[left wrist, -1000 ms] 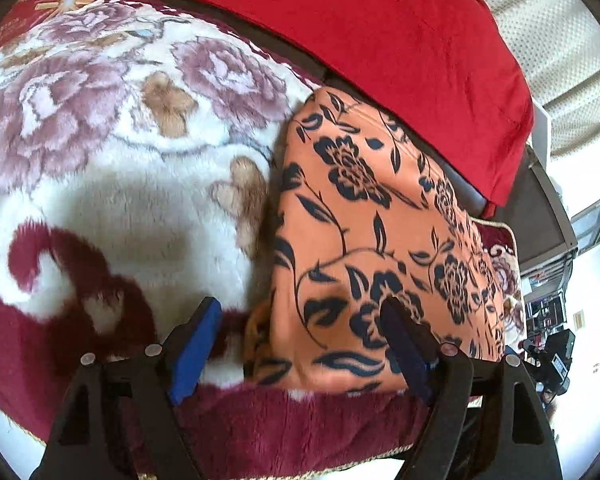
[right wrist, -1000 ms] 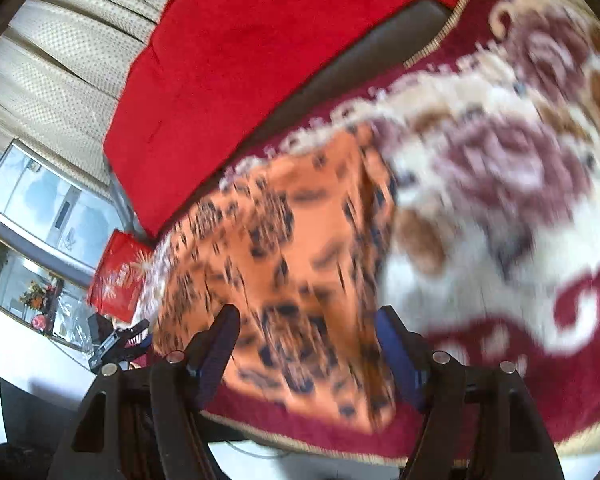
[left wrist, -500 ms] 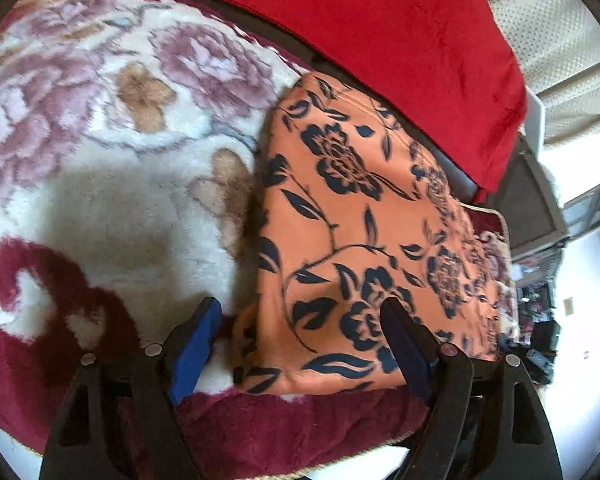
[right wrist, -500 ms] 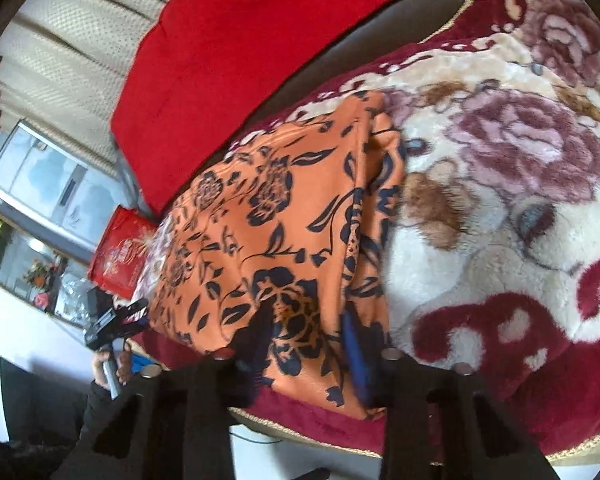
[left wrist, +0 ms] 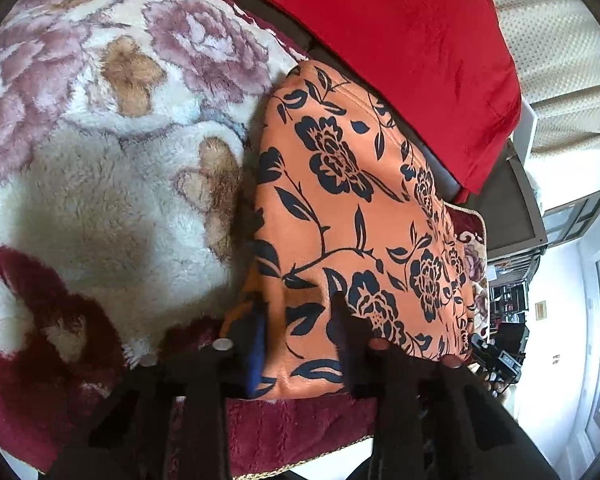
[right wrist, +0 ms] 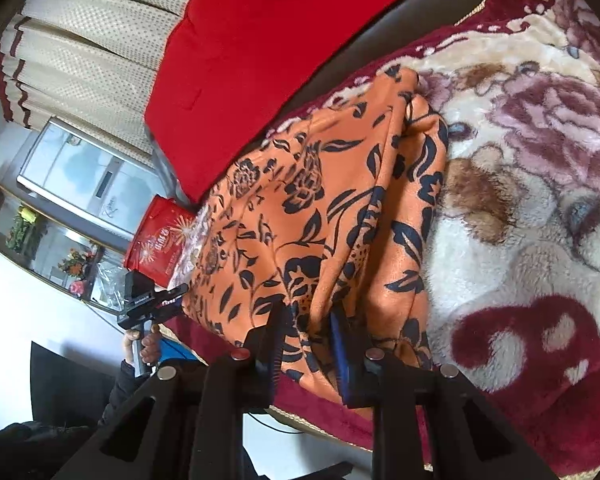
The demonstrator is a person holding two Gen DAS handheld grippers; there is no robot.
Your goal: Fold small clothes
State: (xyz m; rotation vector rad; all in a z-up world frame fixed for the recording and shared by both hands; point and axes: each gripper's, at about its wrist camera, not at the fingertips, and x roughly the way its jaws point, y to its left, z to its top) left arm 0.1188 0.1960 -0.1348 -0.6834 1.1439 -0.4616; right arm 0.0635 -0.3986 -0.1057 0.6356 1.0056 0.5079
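Writing on red packet (right wrist: 156, 240) unreadable; orange garment (left wrist: 340, 208) unlabelled.

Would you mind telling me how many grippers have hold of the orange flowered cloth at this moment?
2. The left gripper, its jaws closing, pinches the near edge of the orange cloth at one corner; the right gripper, also closing, pinches the near edge at the other corner.
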